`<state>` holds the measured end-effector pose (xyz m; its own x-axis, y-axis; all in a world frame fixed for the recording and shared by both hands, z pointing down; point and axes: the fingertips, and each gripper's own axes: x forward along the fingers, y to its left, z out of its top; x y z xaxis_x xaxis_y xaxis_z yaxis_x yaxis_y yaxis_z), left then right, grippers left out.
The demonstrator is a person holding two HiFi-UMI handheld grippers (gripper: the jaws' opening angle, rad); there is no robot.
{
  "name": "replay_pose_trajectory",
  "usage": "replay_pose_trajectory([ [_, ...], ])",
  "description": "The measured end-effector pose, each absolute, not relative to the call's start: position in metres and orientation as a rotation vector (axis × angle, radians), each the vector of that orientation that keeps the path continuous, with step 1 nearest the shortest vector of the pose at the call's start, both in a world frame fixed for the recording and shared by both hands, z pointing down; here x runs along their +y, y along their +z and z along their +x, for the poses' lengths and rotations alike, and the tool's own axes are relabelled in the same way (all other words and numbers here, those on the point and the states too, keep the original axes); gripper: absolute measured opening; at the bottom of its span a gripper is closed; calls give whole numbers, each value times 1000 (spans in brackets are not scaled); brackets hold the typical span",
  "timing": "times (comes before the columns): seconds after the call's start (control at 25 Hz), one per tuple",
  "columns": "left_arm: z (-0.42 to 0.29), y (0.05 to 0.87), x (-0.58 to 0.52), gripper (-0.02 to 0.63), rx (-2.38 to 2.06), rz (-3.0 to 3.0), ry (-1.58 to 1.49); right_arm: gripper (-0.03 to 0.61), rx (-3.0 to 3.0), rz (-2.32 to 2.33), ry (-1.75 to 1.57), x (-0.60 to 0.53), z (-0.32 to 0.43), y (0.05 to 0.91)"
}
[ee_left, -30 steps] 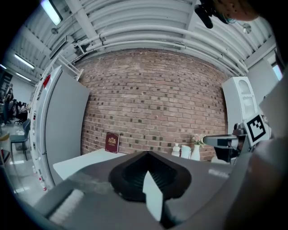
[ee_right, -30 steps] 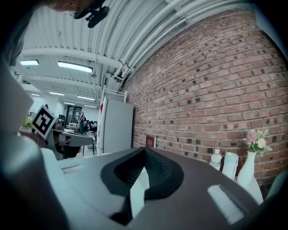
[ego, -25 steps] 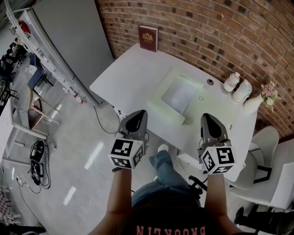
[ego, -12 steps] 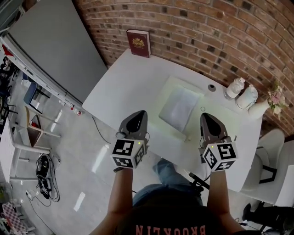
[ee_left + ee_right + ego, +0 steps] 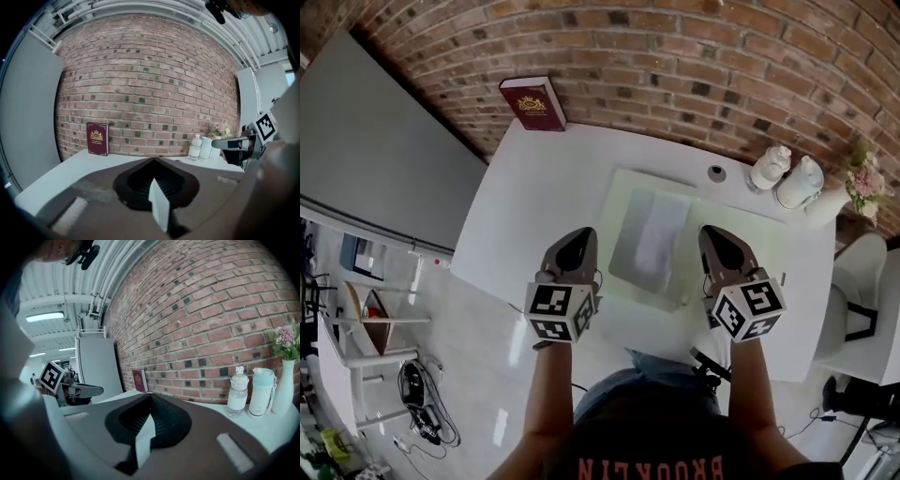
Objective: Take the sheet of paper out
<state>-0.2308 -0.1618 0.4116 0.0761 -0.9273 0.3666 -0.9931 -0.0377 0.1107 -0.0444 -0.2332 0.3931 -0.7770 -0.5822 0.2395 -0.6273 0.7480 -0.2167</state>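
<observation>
A white sheet of paper (image 5: pixel 652 234) lies inside a pale green folder (image 5: pixel 630 185) in the middle of the white table (image 5: pixel 534 187). My left gripper (image 5: pixel 584 234) hovers just left of the folder's near half, jaws shut and holding nothing. My right gripper (image 5: pixel 706 232) is just right of the folder, also shut and holding nothing. In the left gripper view the jaws (image 5: pixel 153 160) meet in a point, and the right gripper (image 5: pixel 233 143) shows at the right. The right gripper view shows its own jaws (image 5: pixel 151 395) closed, with the left gripper (image 5: pixel 83 391) at the left. Both gripper views miss the paper.
A maroon book (image 5: pixel 532 101) leans on the brick wall at the table's back left. Two white bottles (image 5: pixel 772 167) (image 5: pixel 797 182) and a vase of flowers (image 5: pixel 862 187) stand at the back right. A small dark disc (image 5: pixel 715 173) sits behind the folder. A white chair (image 5: pixel 862 314) is right.
The person has stepped up to the table. Both grippers moved forward over its near edge, sinking slightly, and now flank the folder. Their jaws stayed shut.
</observation>
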Motion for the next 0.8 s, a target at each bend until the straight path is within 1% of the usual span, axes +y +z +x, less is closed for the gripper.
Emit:
replay_pose_trajectory([
  [0.28, -229, 430, -199, -3, -1839, 2067, 320, 5, -2683, 1008, 531, -254, -43, 424],
  [0.32, -228, 432, -202, -3, -1828, 2071, 327, 31, -2668, 1003, 548, -255, -44, 430],
  [0.36, -227, 435, -205, -3, -1818, 2075, 333, 74, -2651, 995, 565, -256, -44, 436],
  [0.44, -225, 440, -210, -3, -1797, 2083, 349, 118, -2617, 996, 599, -258, -44, 449],
  [0.52, -225, 447, -213, -3, -1770, 2088, 364, 148, -2581, 1010, 644, -259, -44, 461],
  [0.8, -232, 469, -225, -3, -1668, 2107, 424, 156, -2437, 1080, 777, -259, -45, 500],
])
